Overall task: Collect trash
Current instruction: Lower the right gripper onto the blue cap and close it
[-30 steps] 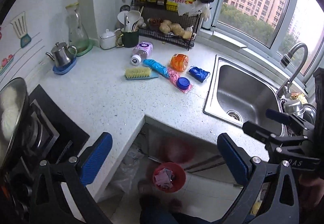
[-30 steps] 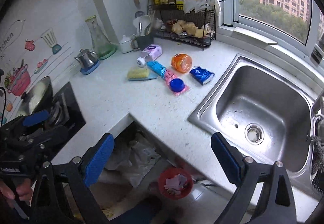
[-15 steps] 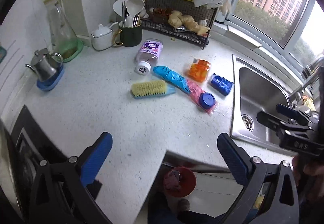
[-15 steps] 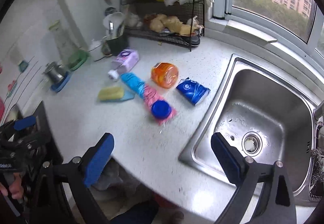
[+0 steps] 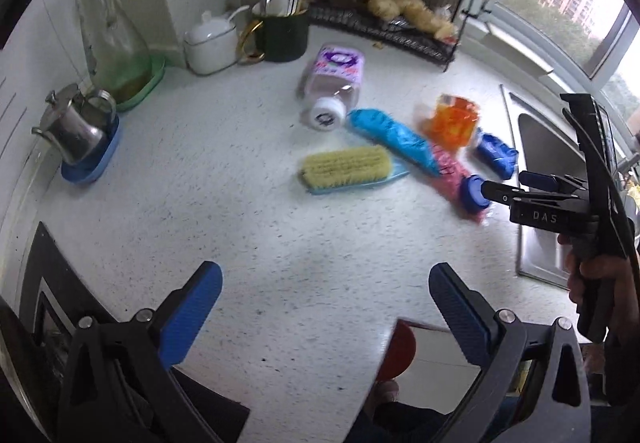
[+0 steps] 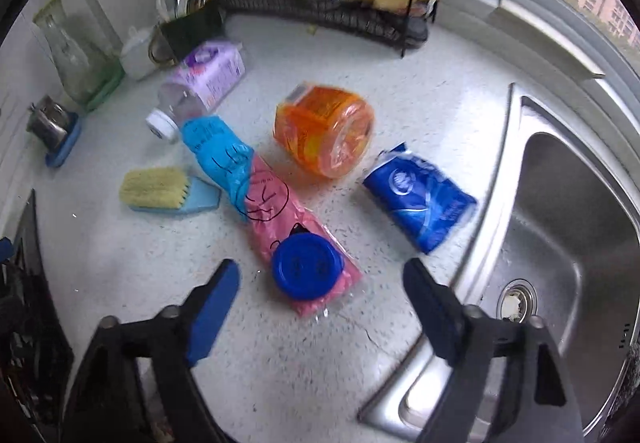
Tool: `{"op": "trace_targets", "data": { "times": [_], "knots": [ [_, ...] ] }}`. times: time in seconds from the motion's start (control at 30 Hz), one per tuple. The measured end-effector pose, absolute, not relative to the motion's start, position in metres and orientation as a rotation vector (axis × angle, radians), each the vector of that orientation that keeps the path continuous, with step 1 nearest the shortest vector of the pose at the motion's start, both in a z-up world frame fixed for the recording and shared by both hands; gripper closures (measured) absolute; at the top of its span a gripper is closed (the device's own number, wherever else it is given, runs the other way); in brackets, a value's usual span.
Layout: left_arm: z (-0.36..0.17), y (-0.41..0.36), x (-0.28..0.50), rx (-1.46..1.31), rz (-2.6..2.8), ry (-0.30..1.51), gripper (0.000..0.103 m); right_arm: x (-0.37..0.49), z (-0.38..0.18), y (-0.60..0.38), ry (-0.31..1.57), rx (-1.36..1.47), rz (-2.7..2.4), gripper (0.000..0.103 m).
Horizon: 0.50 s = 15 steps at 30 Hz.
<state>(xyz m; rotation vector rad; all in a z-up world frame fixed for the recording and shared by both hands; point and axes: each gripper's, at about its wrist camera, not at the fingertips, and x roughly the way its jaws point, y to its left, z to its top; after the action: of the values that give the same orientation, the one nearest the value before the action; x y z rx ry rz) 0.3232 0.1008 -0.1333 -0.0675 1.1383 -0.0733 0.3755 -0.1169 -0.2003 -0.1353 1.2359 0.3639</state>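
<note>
Jaws of the right gripper [image 6: 320,307] have just been closing, still apart, nothing gripped; blue lid [image 6: 307,265] on the pink bag [image 6: 280,211] sits just ahead between them, likely first pick. Left gripper [image 5: 326,303] wide, empty. "DAS" reads on the right tool; other labels blurred.

Blue lid [image 6: 307,265] on pink wrapper [image 6: 280,215], orange jar [image 6: 324,131]
</note>
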Motion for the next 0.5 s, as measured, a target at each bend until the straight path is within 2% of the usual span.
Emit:
{"op": "trace_targets", "data": {
  "times": [0.17,0.4,0.5],
  "knots": [
    [-0.145,0.113,0.329,-0.096,-0.063,1.176,0.0,0.384,-0.22,-0.112,1.301,-0.149,0.368,0.036],
    [-0.155,0.117,0.333,-0.119,-0.054,1.206,0.0,0.387,-0.23,-0.113,1.336,-0.135,0.343,0.054],
    [-0.158,0.117,0.334,-0.122,-0.051,1.216,0.0,0.386,-0.228,-0.113,1.334,-0.142,0.343,0.055]
  ]
}}
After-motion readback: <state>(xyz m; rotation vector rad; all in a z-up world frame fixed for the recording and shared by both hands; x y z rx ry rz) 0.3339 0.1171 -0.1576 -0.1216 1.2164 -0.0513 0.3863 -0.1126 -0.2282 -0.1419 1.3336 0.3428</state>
